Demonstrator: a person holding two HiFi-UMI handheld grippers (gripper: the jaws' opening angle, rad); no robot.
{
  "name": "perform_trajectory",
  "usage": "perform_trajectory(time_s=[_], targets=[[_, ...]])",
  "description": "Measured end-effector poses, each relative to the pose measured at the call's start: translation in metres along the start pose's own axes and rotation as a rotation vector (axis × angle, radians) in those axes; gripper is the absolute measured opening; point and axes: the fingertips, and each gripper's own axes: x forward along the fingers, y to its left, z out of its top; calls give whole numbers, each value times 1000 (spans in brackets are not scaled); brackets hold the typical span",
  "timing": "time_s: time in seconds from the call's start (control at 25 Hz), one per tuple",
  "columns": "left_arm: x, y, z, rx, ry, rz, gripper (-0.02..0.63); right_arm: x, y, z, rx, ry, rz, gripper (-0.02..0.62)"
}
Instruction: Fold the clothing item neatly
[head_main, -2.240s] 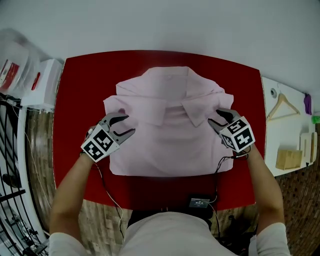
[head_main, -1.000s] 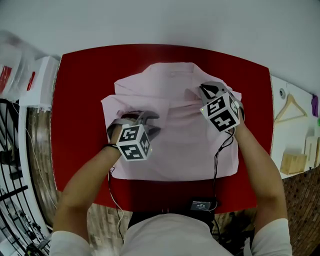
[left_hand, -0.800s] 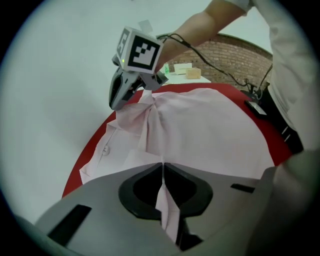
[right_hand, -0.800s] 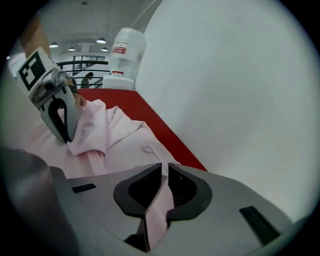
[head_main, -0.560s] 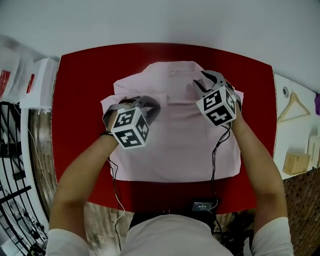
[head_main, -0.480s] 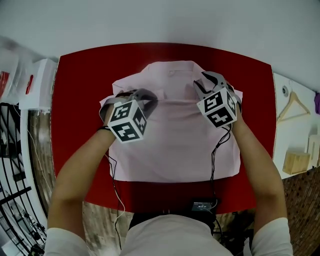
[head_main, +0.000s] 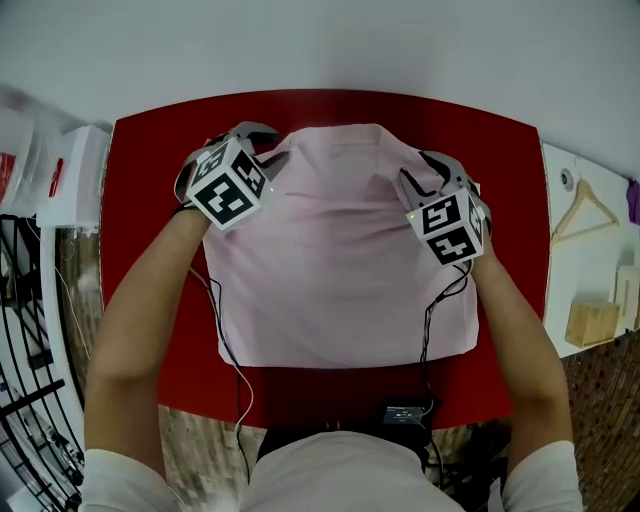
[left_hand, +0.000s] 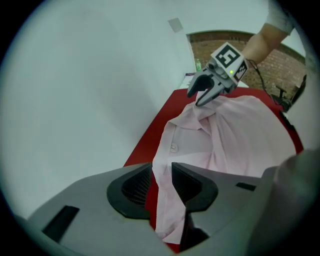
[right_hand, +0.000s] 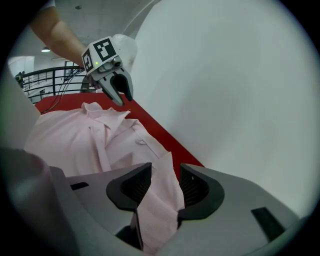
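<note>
A pale pink shirt (head_main: 340, 260) lies spread on the red table (head_main: 150, 200). My left gripper (head_main: 265, 148) is at the shirt's far left corner. In the left gripper view (left_hand: 161, 175) a fold of the shirt (left_hand: 162, 200) hangs between the jaws, which have just been opening; red shows between the cloth and one pad. My right gripper (head_main: 418, 172) is at the far right corner. Its jaws (right_hand: 165, 175) have also just been opening, and the cloth (right_hand: 157, 200) sits loose between them. Each gripper shows in the other's view: the right (left_hand: 200, 95), the left (right_hand: 122, 95).
A white side table at the right holds a wooden hanger (head_main: 585, 212) and a wooden box (head_main: 585, 322). A small black box (head_main: 405, 411) with cables sits at the table's near edge. A white box (head_main: 75, 165) and a black rack (head_main: 20, 330) stand at the left.
The left gripper has travelled from the shirt's middle left up to its far left corner, drawing cloth with it. The collar flaps no longer show. The right gripper shifted slightly right and nearer.
</note>
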Motion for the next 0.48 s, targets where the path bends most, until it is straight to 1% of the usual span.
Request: perform_trajectory(time_s=[0.16, 0.28, 0.36, 0.48], targets=[[-27, 6, -10, -46, -36, -2, 110, -3, -19, 5, 27, -25, -44, 156], [-52, -10, -25, -60, -54, -26, 110, -5, -22, 7, 57, -36, -47, 155], [-65, -39, -47, -27, -20, -63, 110, -12, -16, 4, 54, -44, -29, 155], [-71, -85, -92, 61, 82, -94, 110, -28, -5, -6, 8, -47, -12, 155]])
